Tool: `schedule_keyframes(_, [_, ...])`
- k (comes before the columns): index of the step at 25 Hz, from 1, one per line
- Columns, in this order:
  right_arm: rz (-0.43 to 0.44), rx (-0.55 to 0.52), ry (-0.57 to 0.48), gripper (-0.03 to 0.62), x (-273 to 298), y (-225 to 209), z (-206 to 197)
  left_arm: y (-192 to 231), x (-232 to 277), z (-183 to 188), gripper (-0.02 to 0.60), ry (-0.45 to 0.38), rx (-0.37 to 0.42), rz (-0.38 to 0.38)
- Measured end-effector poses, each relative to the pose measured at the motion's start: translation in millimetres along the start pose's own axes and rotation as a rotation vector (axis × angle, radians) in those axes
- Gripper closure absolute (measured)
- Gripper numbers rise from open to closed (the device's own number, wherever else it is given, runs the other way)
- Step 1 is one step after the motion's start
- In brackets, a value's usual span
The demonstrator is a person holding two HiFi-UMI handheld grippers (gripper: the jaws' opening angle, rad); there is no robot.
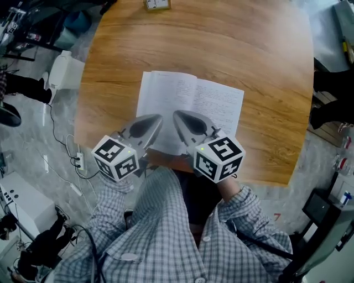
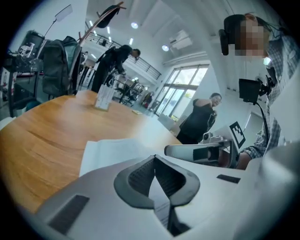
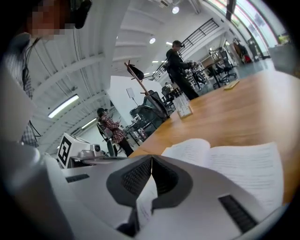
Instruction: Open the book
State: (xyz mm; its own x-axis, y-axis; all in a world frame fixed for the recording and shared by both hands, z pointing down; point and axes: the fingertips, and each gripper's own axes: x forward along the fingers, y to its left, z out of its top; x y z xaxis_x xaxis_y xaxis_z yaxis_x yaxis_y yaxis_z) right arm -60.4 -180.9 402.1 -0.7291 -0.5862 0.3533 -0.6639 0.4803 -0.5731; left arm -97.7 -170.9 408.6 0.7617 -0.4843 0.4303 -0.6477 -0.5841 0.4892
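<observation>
The book (image 1: 191, 105) lies open and flat on the wooden table (image 1: 221, 44), its handwritten white pages facing up. My left gripper (image 1: 159, 117) hovers over the near edge of the left page, jaws shut with the tips meeting and nothing gripped. My right gripper (image 1: 176, 114) sits just beside it over the near middle of the book, tips also together. In the left gripper view the shut left gripper (image 2: 154, 157) points across the book (image 2: 112, 150). In the right gripper view the right gripper (image 3: 151, 158) is closed, with the book (image 3: 234, 164) behind it.
A small card stand (image 1: 157, 4) is at the table's far edge. A white box (image 1: 63, 69) and cables lie on the floor to the left. Several people (image 2: 201, 117) stand in the room beyond the table.
</observation>
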Motion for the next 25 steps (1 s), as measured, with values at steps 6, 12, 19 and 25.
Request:
schedule_keyframes(6, [-0.161,-0.083,-0.092,0.574,-64,-33,26,-64,28,31,0.572,-0.084,0.112,-0.08])
schedule_keyframes(12, [-0.286,-0.197,-0.207,0.574,-120,-30,61,-107,35,57,0.572,-0.125,0.21,-0.076])
schedule_keyframes(19, [-0.371,-0.315,-0.382,0.574,-175,-8,118,-158,33,98,0.572,-0.243,0.309,-0.131])
schedule_keyframes(25, [-0.373,-0.327,-0.464,0.574,-203,3,141,-184,28,123,0.571,-0.318,0.289,-0.173])
